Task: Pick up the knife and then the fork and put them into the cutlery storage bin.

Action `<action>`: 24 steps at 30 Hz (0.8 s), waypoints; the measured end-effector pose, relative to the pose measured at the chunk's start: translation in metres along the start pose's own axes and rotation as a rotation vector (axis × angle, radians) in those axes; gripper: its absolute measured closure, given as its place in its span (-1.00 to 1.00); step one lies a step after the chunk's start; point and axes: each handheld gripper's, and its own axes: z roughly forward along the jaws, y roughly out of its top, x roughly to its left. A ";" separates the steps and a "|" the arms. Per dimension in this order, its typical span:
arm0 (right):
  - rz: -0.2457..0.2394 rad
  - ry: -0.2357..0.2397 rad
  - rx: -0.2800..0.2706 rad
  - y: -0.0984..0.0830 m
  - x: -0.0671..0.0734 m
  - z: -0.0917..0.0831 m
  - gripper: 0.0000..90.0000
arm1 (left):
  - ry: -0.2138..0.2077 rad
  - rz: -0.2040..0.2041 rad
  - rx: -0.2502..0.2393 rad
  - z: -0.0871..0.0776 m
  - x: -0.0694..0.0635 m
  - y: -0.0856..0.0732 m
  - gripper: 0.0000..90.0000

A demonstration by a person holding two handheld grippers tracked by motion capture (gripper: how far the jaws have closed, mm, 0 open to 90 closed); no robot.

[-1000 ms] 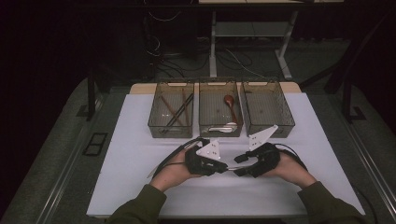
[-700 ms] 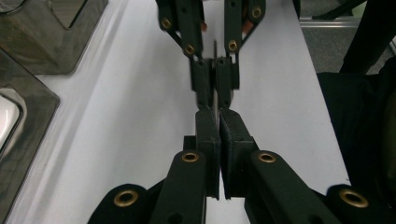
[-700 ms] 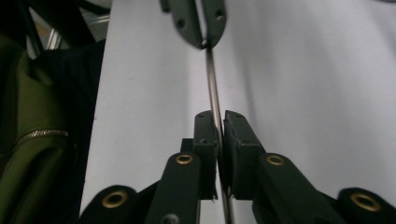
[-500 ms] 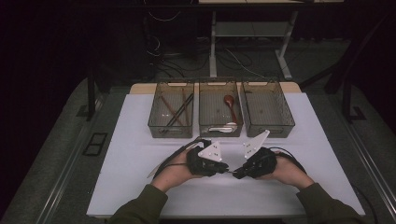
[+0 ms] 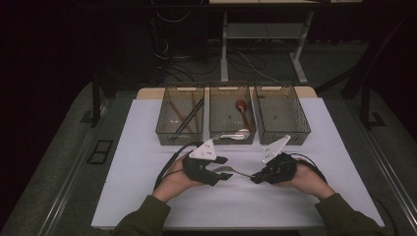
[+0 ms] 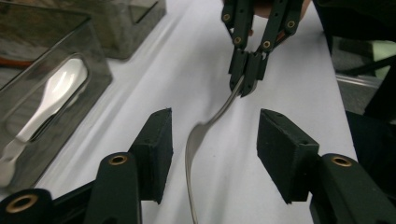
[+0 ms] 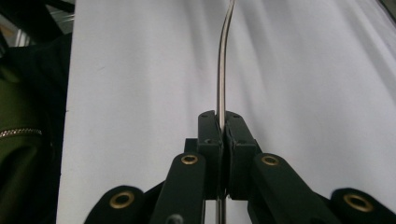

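Item: metal spoon [image 6: 198,140], held above the white table [image 5: 147,147] between my hands. My right gripper [image 5: 255,178] clamps its handle; my left gripper [image 6: 212,154] has just been opening, jaws clear of the bowl, passing it across for binning, I judge.

Thing: metal spoon [image 6: 201,140], slim and silvery.
Look: long, thin, gently curved handle; narrow, shiny bowl.
Pose: edge-on, stretched lengthwise between the two hands, held off the white table [image 5: 147,196].
Grip: handle end pinched in the right gripper [image 6: 247,84]; bowl end lies free between the parted jaws of the left gripper [image 6: 212,154], touching neither pad.
Place: near edge of the table, in front of the middle bin [image 5: 231,140].
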 end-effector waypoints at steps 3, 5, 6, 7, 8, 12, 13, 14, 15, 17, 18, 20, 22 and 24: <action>0.041 -0.026 0.008 -0.002 0.000 -0.002 0.92 | 0.020 -0.034 -0.001 -0.005 0.001 -0.006 -0.13; 0.051 -0.038 0.011 -0.005 -0.002 -0.003 0.92 | 0.038 -0.051 -0.010 -0.009 0.001 -0.010 -0.18; 0.055 -0.044 0.012 -0.006 -0.003 -0.004 0.92 | 0.050 -0.063 -0.018 -0.012 0.002 -0.012 -0.21; 0.062 -0.056 0.011 -0.007 -0.004 -0.005 0.92 | 0.057 -0.071 -0.023 -0.014 0.002 -0.013 -0.23; 0.063 -0.060 0.009 -0.008 -0.004 -0.006 0.92 | 0.067 -0.077 -0.026 -0.017 0.002 -0.015 -0.24; 0.099 -0.080 -0.002 -0.010 -0.006 -0.010 0.92 | 0.105 -0.107 -0.038 -0.024 0.002 -0.020 -0.33; 0.100 -0.087 -0.010 -0.011 -0.006 -0.011 0.92 | 0.112 -0.115 -0.038 -0.025 0.002 -0.023 -0.35; 0.118 -0.089 -0.020 -0.011 -0.006 -0.012 0.92 | 0.121 -0.118 -0.035 -0.026 0.001 -0.025 -0.38; 0.103 -0.100 -0.020 -0.012 -0.008 -0.013 0.92 | 0.130 -0.123 -0.033 -0.027 0.000 -0.027 -0.41; 0.118 -0.111 -0.034 -0.013 -0.009 -0.016 0.92 | 0.139 -0.135 -0.027 -0.029 -0.001 -0.032 -0.44; 0.120 -0.124 -0.042 -0.013 -0.009 -0.017 0.92 | 0.146 -0.142 -0.032 -0.029 -0.003 -0.034 -0.45; 0.137 -0.138 -0.061 -0.014 -0.010 -0.021 0.92 | 0.155 -0.152 -0.030 -0.032 -0.004 -0.039 -0.47; 0.170 -0.139 -0.084 -0.014 -0.010 -0.024 0.92 | 0.167 -0.159 -0.032 -0.033 -0.006 -0.043 -0.51; 0.182 -0.141 -0.095 -0.015 -0.011 -0.027 0.92 | 0.180 -0.169 -0.037 -0.035 -0.007 -0.048 -0.55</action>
